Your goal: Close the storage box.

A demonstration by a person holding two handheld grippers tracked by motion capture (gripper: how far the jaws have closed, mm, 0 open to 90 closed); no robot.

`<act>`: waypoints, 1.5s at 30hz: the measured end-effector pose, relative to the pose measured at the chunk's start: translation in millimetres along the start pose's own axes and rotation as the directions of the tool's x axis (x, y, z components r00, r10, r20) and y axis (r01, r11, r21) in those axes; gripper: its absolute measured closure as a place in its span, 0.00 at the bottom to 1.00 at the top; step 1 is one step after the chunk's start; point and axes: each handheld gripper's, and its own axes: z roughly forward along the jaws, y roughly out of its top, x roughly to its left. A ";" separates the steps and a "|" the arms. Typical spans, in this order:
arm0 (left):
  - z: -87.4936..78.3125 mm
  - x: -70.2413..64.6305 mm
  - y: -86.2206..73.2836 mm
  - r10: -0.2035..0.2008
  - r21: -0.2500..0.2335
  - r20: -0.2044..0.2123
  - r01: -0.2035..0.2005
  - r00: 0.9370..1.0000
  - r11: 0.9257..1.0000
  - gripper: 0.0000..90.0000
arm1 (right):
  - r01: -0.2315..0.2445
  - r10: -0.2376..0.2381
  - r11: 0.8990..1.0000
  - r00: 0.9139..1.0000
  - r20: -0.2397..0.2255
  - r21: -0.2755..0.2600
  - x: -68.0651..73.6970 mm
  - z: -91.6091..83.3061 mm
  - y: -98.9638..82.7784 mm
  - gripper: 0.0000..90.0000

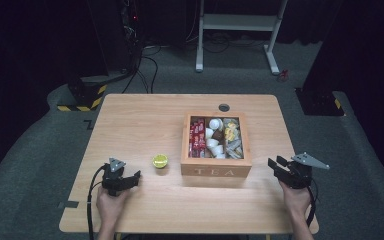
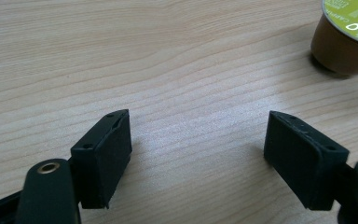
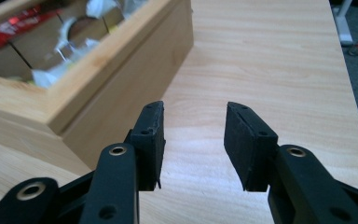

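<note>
On the table (image 1: 130,120), centre-right, nearer the front edge than the back: wooden box (image 1: 216,167), lid off, "TEA" lettered on its front wall. 3 compartments inside, running front to back:
- left: red packets (image 1: 197,137), print too small to read.
- middle: white cups (image 1: 213,134) plus one brown item, not identifiable.
- right: yellow and grey wrapped pieces (image 1: 232,137), labels unreadable.

Just left of the box's front left corner, apart from it: coffee pod (image 1: 160,161), upright, brown body, yellow-green foil top. In the left gripper view the foil shows "10" and part of a word starting "CA"; rest cut off by the frame.

Back edge, centre: round grey cable hole (image 1: 224,107).

Front left area: left gripper (image 1: 136,176), held in person's left hand (image 1: 111,200), resting low by the table, pointing right toward the pod. Jaws wide apart, nothing between them but bare wood; pod near, ahead and to one side.

Front right area, near right edge: right gripper (image 1: 275,164), in right hand (image 1: 295,197), pointing left toward the box's right wall. Jaws partly apart, nothing between; box wall just beside the left jaw, not touching as far as can be seen.
</note>
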 end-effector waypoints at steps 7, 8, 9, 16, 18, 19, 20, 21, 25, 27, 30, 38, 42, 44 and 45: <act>0.0 0.0 0.0 0.000 0.000 0.000 0.000 1.000 1.000 0.26 | 0.016 -0.019 0.998 0.999 0.046 0.065 -1.5 12.8 -11.6 0.63; 0.0 0.0 0.0 0.001 -0.001 0.000 -0.001 1.000 1.000 0.26 | 0.024 -0.028 0.997 0.999 0.046 0.069 -2.1 14.2 -12.7 0.63; 0.0 0.0 0.0 0.000 0.000 0.000 0.000 1.000 1.000 0.26 | 0.025 -0.029 0.997 0.998 0.051 0.078 -2.0 15.8 -14.0 0.63; 0.0 0.0 0.0 0.000 0.000 0.000 0.000 1.000 1.000 0.26 | 0.038 -0.048 0.992 0.995 0.084 0.119 -1.5 26.4 -21.2 0.62; 0.0 -0.1 0.0 -0.001 0.001 0.000 0.001 1.000 1.000 0.26 | 0.041 -0.053 0.990 0.995 0.088 0.133 -1.2 29.4 -22.8 0.61; 0.0 0.0 0.0 0.001 0.000 0.000 -0.001 1.000 1.000 0.26 | 0.047 -0.061 0.989 0.994 0.093 0.141 -0.6 31.1 -23.4 0.61; 0.0 0.0 0.0 0.000 0.000 0.000 0.000 1.000 1.000 0.26 | 0.053 -0.066 0.989 0.993 0.093 0.141 -0.6 31.7 -23.5 0.61; 0.0 0.0 0.0 0.000 0.000 0.000 0.000 1.000 1.000 0.26 | 0.049 -0.063 0.989 0.993 0.096 0.143 0.3 32.5 -23.7 0.61; 0.0 -0.1 0.0 -0.001 0.001 0.000 0.001 1.000 1.000 0.26 | 0.064 -0.081 0.985 0.991 0.106 0.162 1.1 36.2 -24.7 0.60; 0.0 0.0 0.0 0.000 0.001 0.000 0.000 1.000 1.000 0.26 | 0.064 -0.083 0.983 0.991 0.108 0.171 1.2 38.1 -25.6 0.60; 0.0 0.0 0.2 0.001 0.001 0.000 -0.001 1.000 1.000 0.26 | 0.061 -0.081 0.982 0.991 0.105 0.178 1.2 40.9 -26.4 0.60; 0.1 0.0 0.2 0.001 0.001 0.001 -0.001 1.000 1.000 0.26 | 0.062 -0.085 0.978 0.990 0.111 0.198 2.3 46.2 -28.5 0.58; 0.1 0.0 0.2 0.002 0.001 0.001 -0.002 1.000 1.000 0.26 | 0.062 -0.085 0.979 0.991 0.107 0.196 2.7 46.5 -29.0 0.56; 0.1 0.0 0.2 0.002 0.001 0.001 -0.002 1.000 1.000 0.26 | 0.072 -0.092 0.979 0.991 0.100 0.192 3.0 46.7 -29.6 0.53; 0.1 0.0 0.1 0.002 0.001 0.001 -0.002 1.000 1.000 0.26 | 0.071 -0.092 0.979 0.991 0.099 0.193 3.3 46.7 -29.7 0.53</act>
